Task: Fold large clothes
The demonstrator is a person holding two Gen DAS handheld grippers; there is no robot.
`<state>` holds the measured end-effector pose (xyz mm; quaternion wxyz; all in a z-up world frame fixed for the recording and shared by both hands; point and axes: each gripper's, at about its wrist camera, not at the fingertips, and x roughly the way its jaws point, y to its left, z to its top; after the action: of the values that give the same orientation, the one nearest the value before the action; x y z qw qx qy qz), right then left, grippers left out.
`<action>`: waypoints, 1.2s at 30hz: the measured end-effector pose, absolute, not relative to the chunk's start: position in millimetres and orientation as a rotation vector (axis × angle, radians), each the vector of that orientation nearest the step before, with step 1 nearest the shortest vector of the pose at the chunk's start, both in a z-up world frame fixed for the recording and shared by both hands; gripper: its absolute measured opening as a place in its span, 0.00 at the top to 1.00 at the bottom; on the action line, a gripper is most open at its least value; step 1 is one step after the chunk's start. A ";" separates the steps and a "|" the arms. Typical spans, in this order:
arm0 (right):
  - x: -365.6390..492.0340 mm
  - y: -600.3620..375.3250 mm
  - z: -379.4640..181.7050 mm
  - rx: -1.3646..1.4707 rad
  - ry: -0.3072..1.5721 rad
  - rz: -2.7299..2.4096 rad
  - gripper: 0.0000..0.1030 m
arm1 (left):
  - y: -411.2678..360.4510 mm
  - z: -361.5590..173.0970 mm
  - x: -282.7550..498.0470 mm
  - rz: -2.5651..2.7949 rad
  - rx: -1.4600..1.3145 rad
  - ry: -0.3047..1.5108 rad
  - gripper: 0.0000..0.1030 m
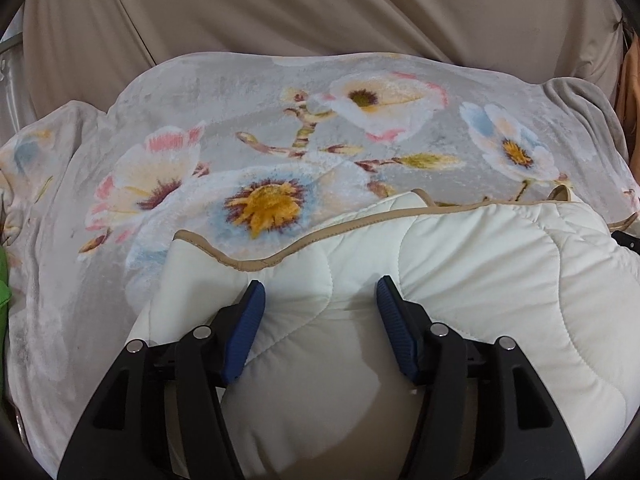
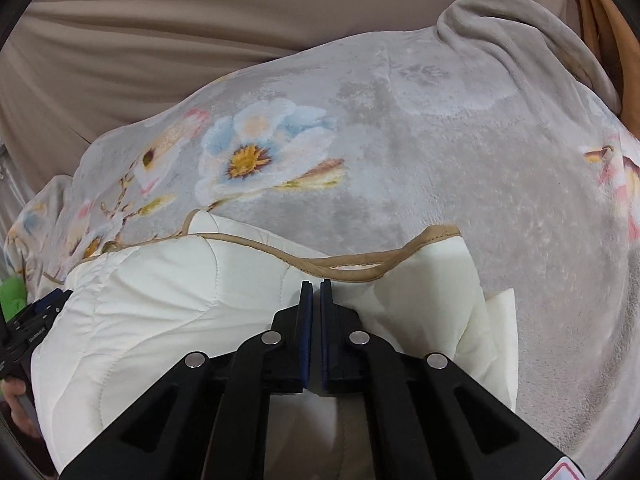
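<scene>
A white quilted piece (image 1: 480, 280) with tan trim (image 1: 248, 266) lies folded on a grey floral blanket (image 1: 260, 120). My left gripper (image 1: 321, 284) hangs low over its left part, open; a soft swell of the quilting lies between the blue pads (image 1: 248, 328), which do not press on it. In the right wrist view the same white piece (image 2: 160, 300) fills the lower half. My right gripper (image 2: 316, 283) is shut just short of the wavy tan trim (image 2: 360, 272), and no fabric shows between its pads. The left gripper's body (image 2: 40, 312) appears at the left edge.
The floral blanket (image 2: 440, 160) spreads over a bed, bunched at the far right corner. A beige cloth (image 1: 280, 8) hangs behind. Something green (image 1: 4, 280) sits at the left edge, and an orange-brown frame (image 2: 600, 20) stands at the right. A hand (image 2: 16, 404) shows at lower left.
</scene>
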<state>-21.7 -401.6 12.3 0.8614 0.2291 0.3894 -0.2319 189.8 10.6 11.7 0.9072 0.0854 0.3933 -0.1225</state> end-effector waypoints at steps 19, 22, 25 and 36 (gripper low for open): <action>-23.2 -409.9 3.4 0.527 0.806 -0.470 1.00 | 7.8 6.6 191.4 -0.249 0.191 0.811 0.45; -23.5 -409.8 2.6 0.534 0.802 -0.471 1.00 | 7.6 6.1 191.6 -0.250 0.192 0.811 0.45; -23.7 -409.9 2.9 0.540 0.799 -0.473 1.00 | 7.5 5.6 192.0 -0.249 0.195 0.812 0.45; -21.5 -336.8 70.7 0.382 0.708 -0.479 0.87 | 6.5 33.8 161.2 -0.184 0.276 0.741 0.43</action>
<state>-21.5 -336.8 70.7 0.8924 0.1842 0.3410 -0.2311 161.2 6.5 33.8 0.9187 0.1340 0.3604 -0.0897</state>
